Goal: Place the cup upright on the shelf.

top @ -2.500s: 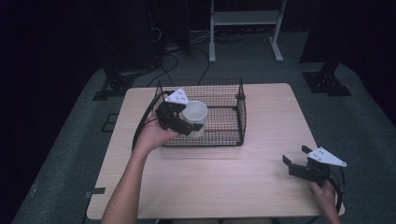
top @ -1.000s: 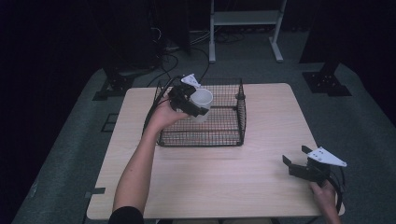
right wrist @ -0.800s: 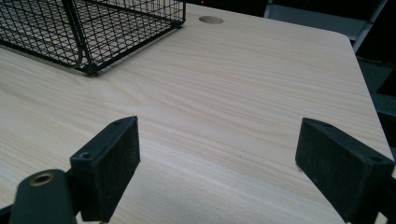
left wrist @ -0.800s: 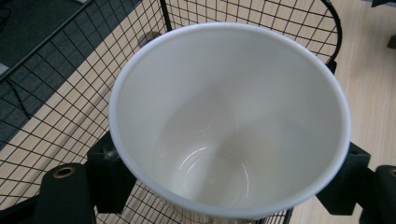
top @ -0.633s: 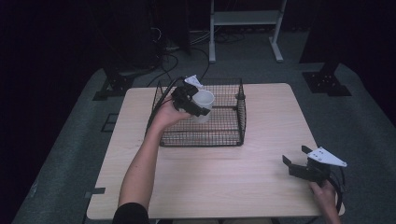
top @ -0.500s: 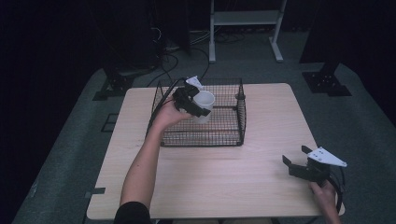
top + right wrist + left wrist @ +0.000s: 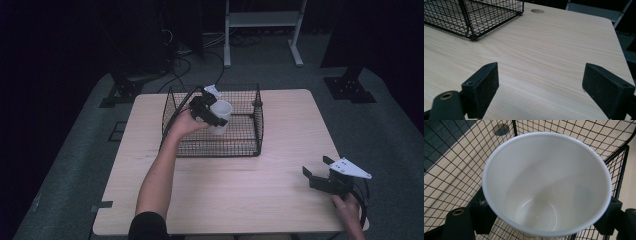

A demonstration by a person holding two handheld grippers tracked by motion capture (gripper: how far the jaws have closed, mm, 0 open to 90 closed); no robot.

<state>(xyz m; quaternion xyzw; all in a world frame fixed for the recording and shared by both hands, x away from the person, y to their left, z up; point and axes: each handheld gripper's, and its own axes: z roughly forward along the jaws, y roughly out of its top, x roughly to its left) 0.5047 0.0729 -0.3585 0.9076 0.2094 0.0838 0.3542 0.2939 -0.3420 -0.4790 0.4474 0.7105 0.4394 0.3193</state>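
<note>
A white cup [image 7: 220,116] hangs upright over the inside of the black wire basket [image 7: 251,141], held by my left gripper [image 7: 216,117], which is shut on its sides. In the left gripper view the cup [image 7: 544,182] opens toward the camera, empty, with a black jaw on each side of it and the basket mesh [image 7: 454,162] beneath. My right gripper [image 7: 320,176] rests low over the table's front right corner, open, with bare wood between its fingers [image 7: 482,87].
The basket stands at the back middle of the wooden table [image 7: 220,190]; its near corner [image 7: 471,37] shows in the right gripper view. A round cable hole [image 7: 537,11] lies near the table's far edge. A white frame [image 7: 260,20] and dark stands surround the table.
My left gripper carried the cup from the basket's front left up and back, then lowered it slightly over the basket's inside. The right gripper stayed still.
</note>
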